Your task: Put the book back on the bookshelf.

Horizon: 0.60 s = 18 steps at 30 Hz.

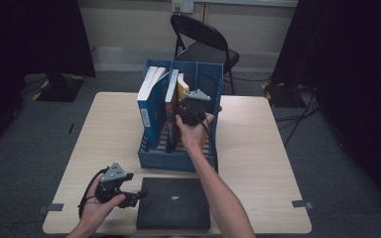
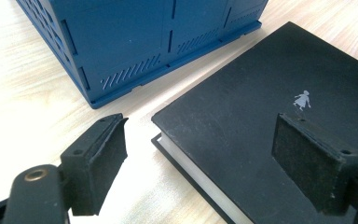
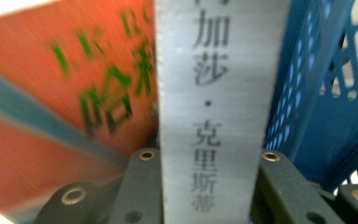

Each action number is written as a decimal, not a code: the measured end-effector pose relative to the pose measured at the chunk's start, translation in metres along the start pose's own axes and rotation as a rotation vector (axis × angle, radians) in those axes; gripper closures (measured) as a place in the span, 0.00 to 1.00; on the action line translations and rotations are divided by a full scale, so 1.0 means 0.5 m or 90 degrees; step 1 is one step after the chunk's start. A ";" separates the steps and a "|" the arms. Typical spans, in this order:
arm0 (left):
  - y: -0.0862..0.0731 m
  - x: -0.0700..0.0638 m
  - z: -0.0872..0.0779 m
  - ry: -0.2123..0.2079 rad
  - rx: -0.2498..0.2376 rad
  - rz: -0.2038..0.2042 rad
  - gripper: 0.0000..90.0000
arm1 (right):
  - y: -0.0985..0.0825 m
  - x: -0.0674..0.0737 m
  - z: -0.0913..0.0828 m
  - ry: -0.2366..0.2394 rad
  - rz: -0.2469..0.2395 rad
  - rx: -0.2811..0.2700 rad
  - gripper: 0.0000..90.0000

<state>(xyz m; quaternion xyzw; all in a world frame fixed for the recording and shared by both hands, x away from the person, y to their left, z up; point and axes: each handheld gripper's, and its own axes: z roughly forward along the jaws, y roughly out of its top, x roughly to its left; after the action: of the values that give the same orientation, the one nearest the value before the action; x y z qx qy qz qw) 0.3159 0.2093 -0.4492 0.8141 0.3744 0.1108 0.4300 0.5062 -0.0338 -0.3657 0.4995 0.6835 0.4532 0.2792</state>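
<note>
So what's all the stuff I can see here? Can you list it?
Blue plastic file rack: one, blue, middle of the table.
Upright books: several, white, blue and yellow, in the rack's slots.
White-spined book: one, white with grey print, between the right gripper's fingers.
Flat black hardcover book: one, black, near table edge.
Pale wooden table: one, light wood.
Black folding chair: one, behind the table.
Left gripper: open, beside the black book's corner.
Right gripper: shut on the white-spined book.
</note>
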 end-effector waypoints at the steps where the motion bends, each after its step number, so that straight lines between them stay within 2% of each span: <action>1: 0.000 0.000 0.000 -0.001 -0.001 -0.001 0.19 | -0.005 -0.002 0.003 0.002 0.001 0.007 0.81; 7: 0.000 -0.001 0.000 -0.001 0.000 0.000 0.19 | -0.015 -0.002 0.005 0.006 -0.001 0.007 0.80; 11: 0.000 -0.001 0.001 -0.001 0.000 0.001 0.19 | -0.025 0.000 -0.001 0.012 -0.016 0.004 0.80; 18: 0.000 -0.003 0.002 -0.001 0.002 0.001 0.19 | -0.025 -0.002 -0.003 0.017 -0.013 0.007 0.77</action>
<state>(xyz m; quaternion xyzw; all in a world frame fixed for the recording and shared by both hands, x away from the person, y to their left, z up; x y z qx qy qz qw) 0.3154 0.2078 -0.4494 0.8152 0.3734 0.1102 0.4288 0.4999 -0.0366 -0.3762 0.4875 0.6948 0.4534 0.2720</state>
